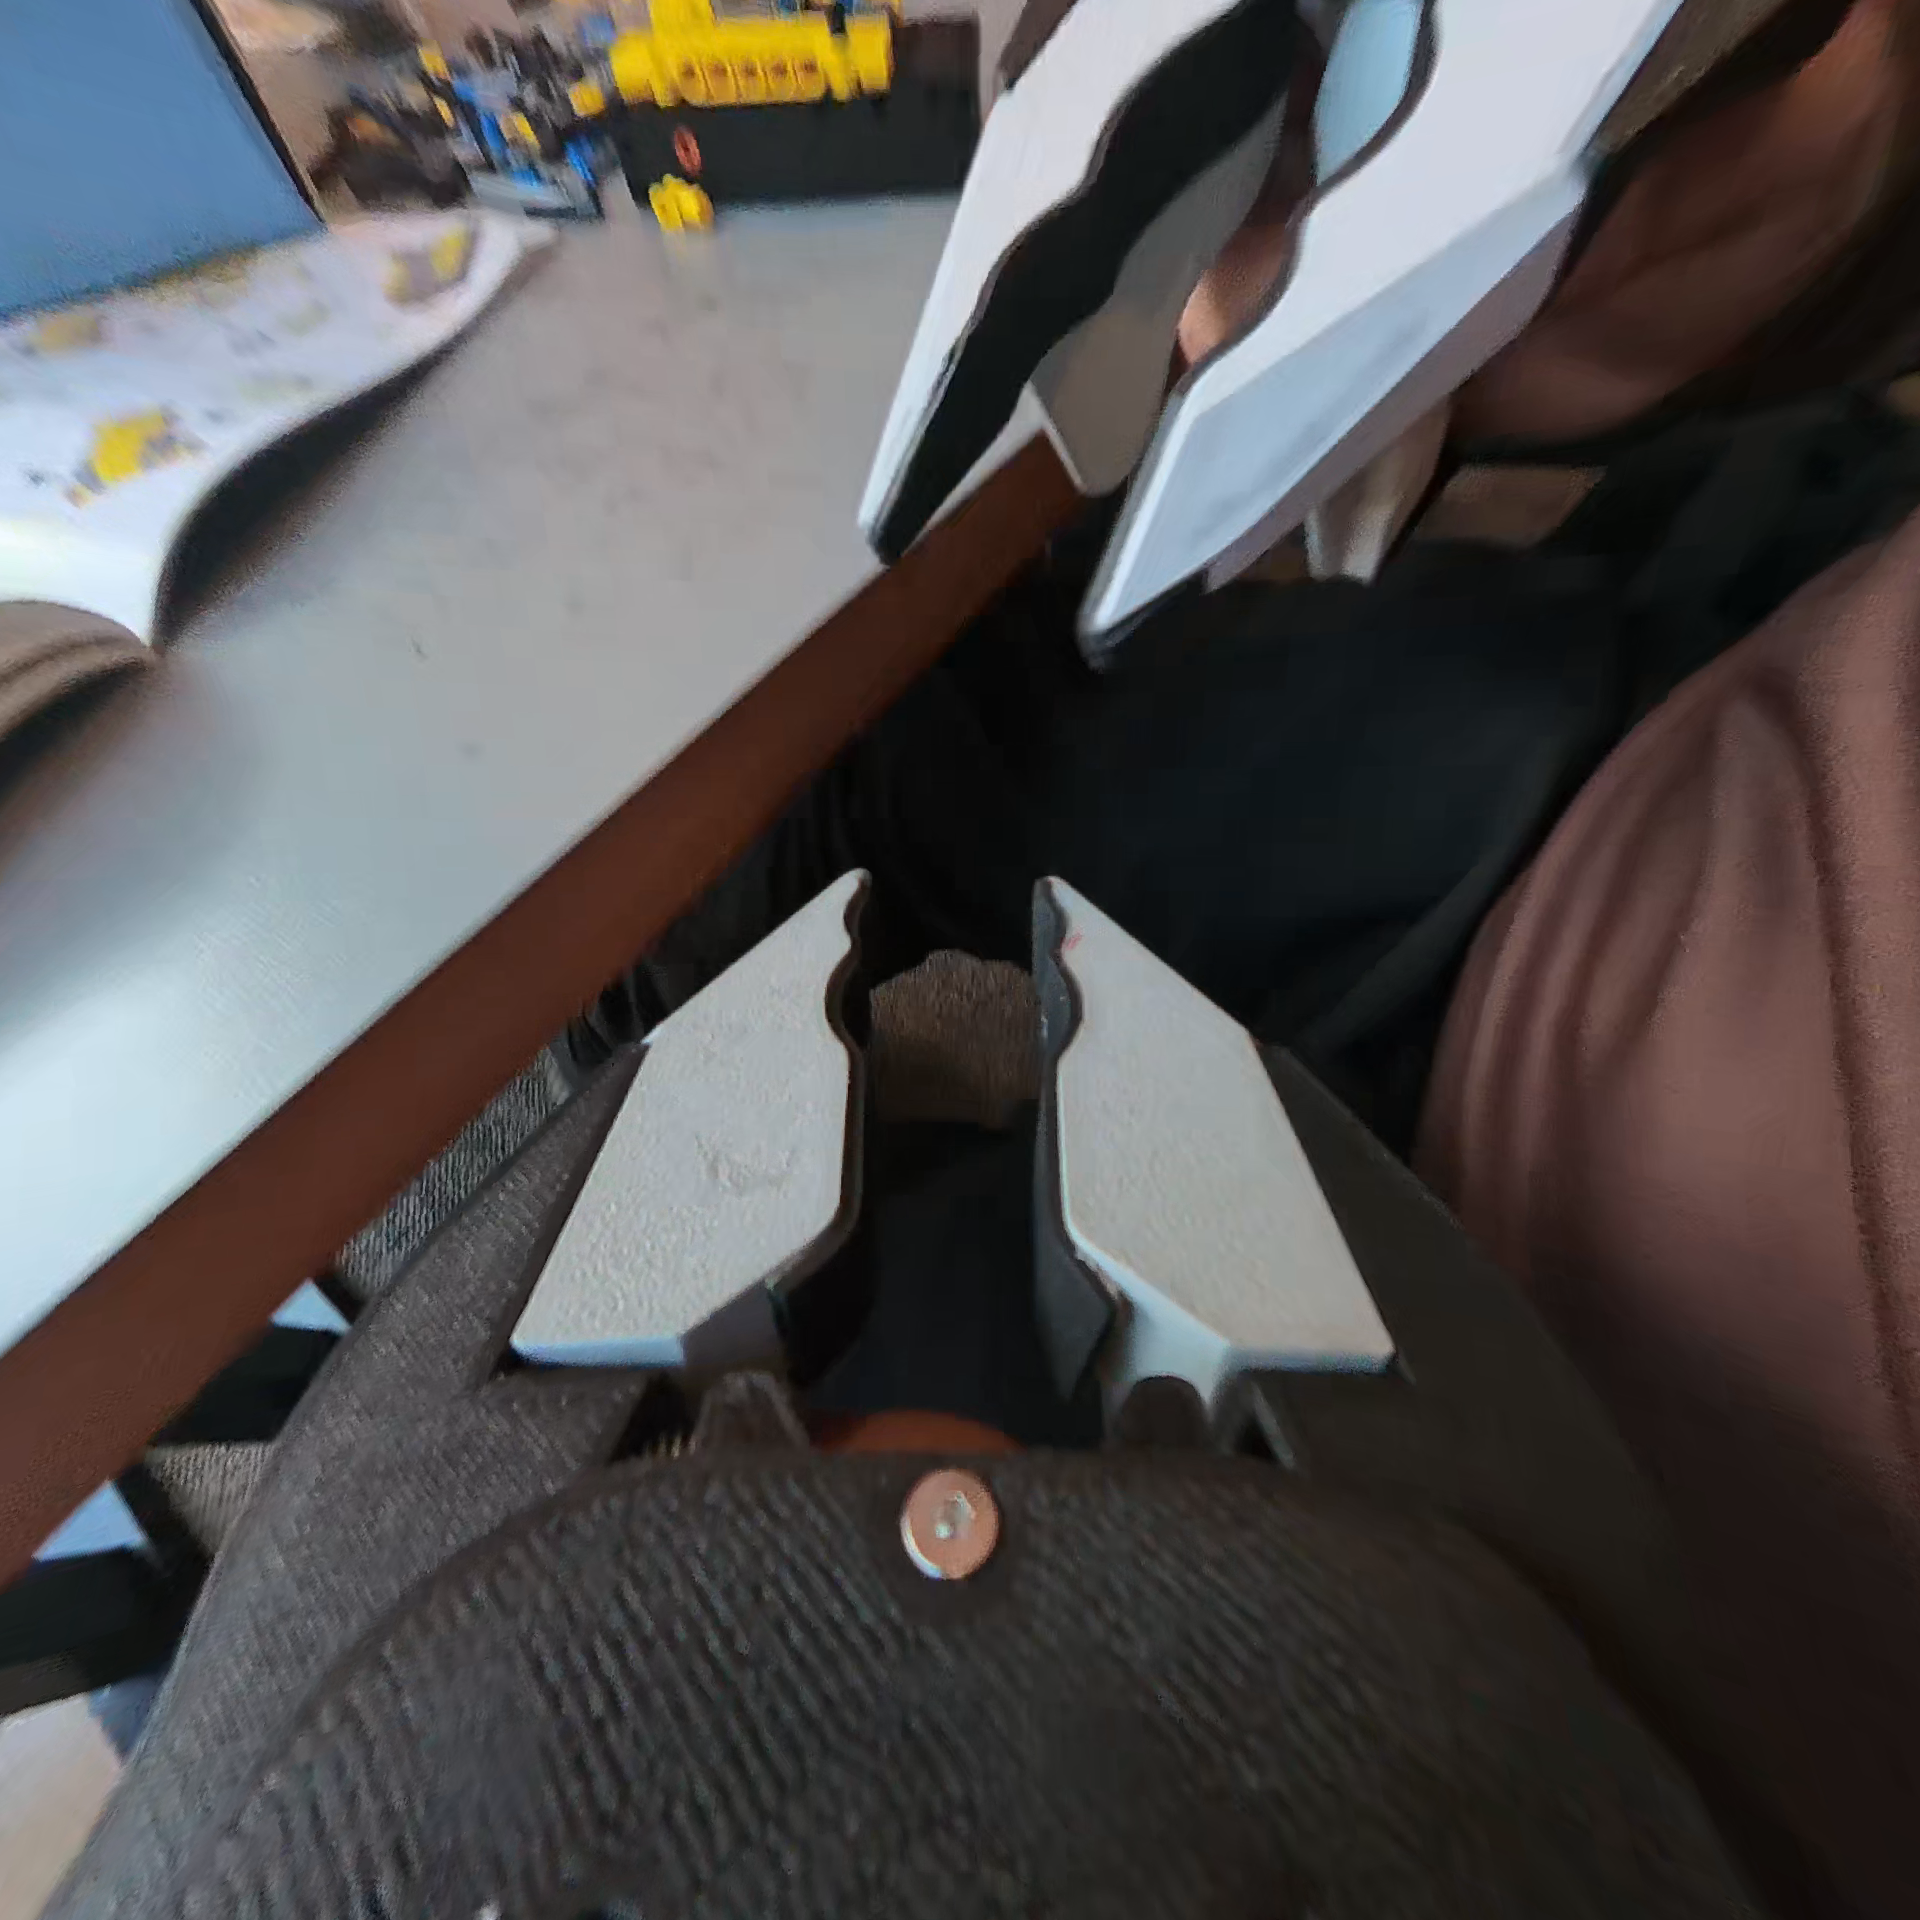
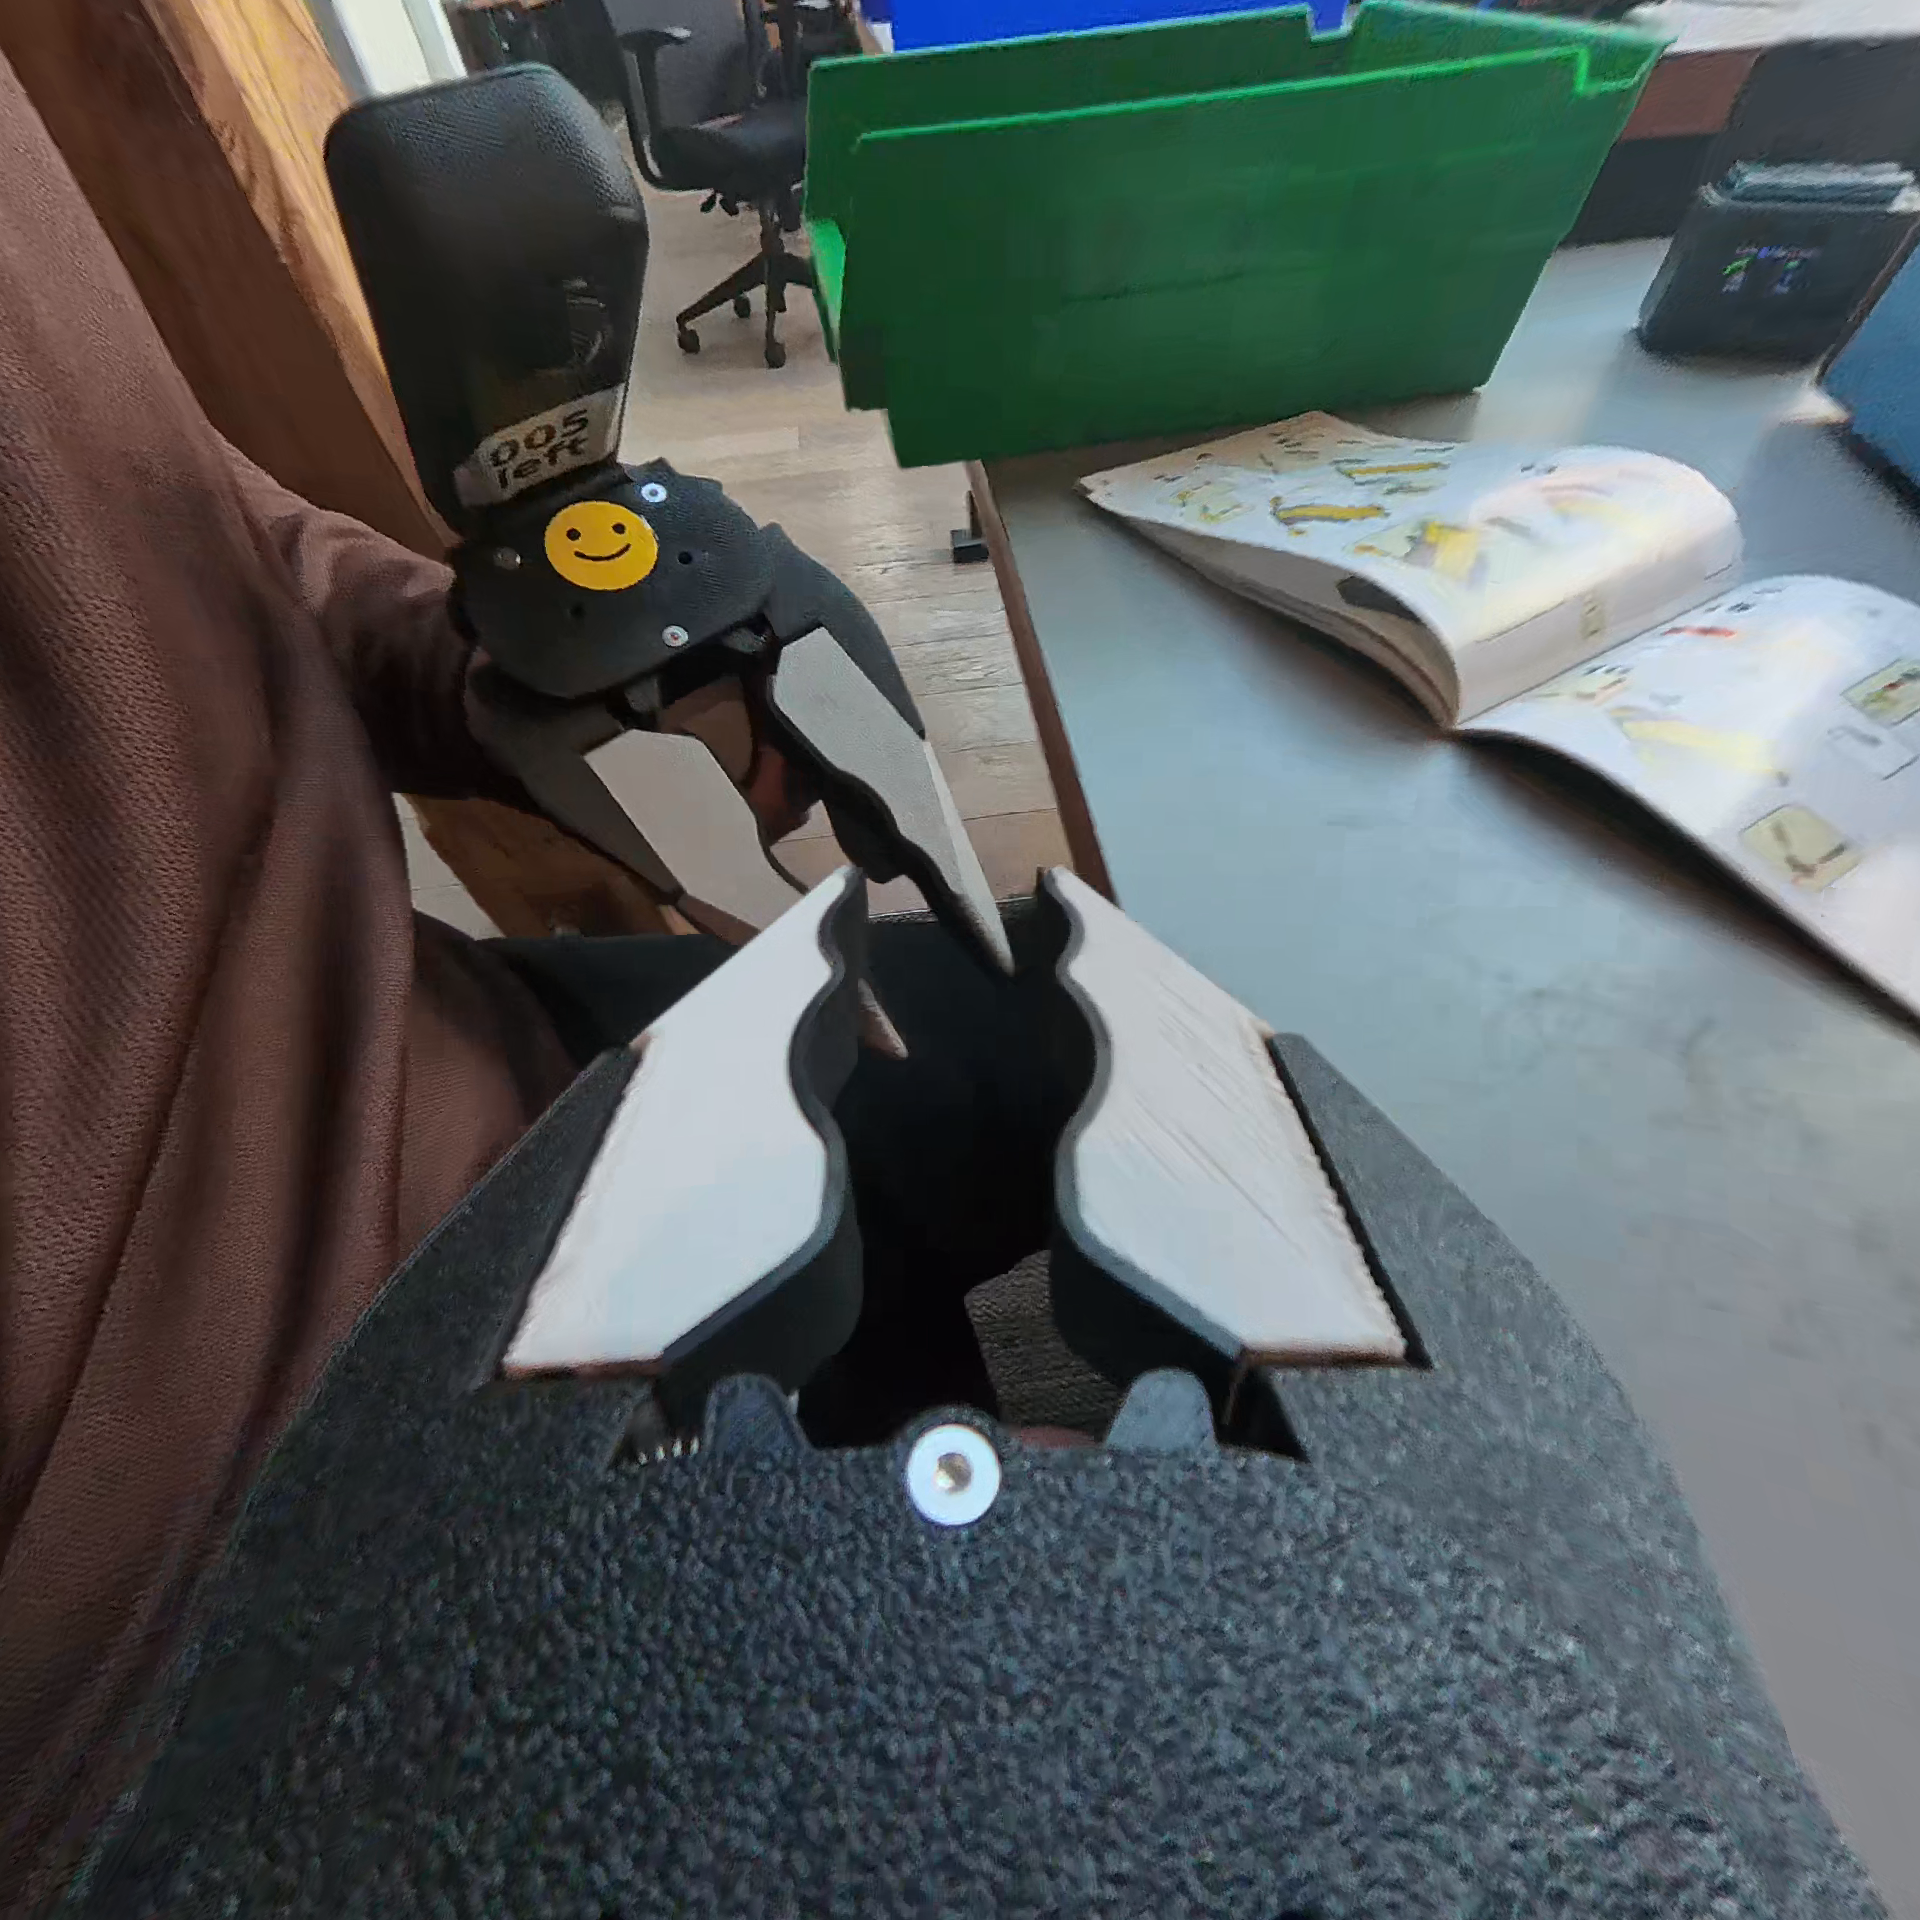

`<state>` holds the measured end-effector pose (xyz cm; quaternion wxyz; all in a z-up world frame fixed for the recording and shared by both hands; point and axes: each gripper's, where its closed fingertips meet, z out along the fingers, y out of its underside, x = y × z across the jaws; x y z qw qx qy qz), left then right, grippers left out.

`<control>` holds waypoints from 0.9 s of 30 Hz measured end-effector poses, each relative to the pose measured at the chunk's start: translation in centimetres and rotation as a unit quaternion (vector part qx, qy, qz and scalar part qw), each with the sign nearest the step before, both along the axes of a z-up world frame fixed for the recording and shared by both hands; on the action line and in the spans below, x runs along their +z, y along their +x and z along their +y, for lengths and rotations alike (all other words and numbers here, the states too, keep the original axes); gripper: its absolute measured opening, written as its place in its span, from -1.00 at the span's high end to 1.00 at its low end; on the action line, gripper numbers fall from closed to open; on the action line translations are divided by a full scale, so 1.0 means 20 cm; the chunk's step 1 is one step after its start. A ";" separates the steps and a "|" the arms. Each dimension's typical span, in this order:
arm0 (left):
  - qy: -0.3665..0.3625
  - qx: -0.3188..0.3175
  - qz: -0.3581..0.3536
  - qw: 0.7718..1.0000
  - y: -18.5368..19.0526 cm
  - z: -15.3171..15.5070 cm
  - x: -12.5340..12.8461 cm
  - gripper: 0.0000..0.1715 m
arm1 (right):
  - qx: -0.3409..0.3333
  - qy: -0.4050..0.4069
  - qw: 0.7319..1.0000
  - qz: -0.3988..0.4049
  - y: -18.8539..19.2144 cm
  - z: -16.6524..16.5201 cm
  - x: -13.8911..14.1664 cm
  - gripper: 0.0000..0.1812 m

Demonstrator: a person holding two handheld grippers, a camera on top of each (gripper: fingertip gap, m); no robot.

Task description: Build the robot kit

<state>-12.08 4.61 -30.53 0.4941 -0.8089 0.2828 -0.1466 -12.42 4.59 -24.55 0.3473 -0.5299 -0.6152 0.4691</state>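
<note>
My left gripper [image 1: 954, 894] is open and empty. It hangs just off the brown front edge of a grey table [image 1: 436, 748], over a person's dark lap. My right gripper [image 2: 954, 883] is also open and empty, beside the same table [image 2: 1455, 1091]. The two grippers point at each other, tips close but apart. The right gripper shows in the left wrist view [image 1: 987, 601] at the upper right. The left gripper, with a yellow smiley sticker on its black body, shows in the right wrist view [image 2: 951, 1008]. One of its fingertips [image 2: 997, 935] reaches between my right fingers.
An open picture booklet [image 2: 1507, 582] lies on the table; it also shows in the left wrist view [image 1: 208, 364]. A green bin [image 2: 1195, 239] stands at the table's far end. A yellow brick model [image 1: 748, 62] and a dark device [image 2: 1766, 270] stand farther off. A brown sleeve [image 1: 1683, 1039] is close by. There is about 6 cm between the tips of the two grippers. The yellow brick model [image 1: 748, 62] is about 20 cm from my right fingertips.
</note>
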 end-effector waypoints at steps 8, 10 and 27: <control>0.062 -0.005 -0.036 0.997 0.02 0.15 0.23 0.69 | -0.136 0.139 0.978 -0.078 0.16 0.60 0.22 0.72; 0.077 -0.011 -0.025 0.997 0.03 0.18 0.24 0.69 | -0.163 0.156 0.968 -0.111 0.29 0.71 0.22 0.65; 0.072 0.001 -0.068 0.995 -0.04 0.26 0.21 0.69 | -0.173 0.078 0.915 -0.355 1.23 1.06 -0.08 0.31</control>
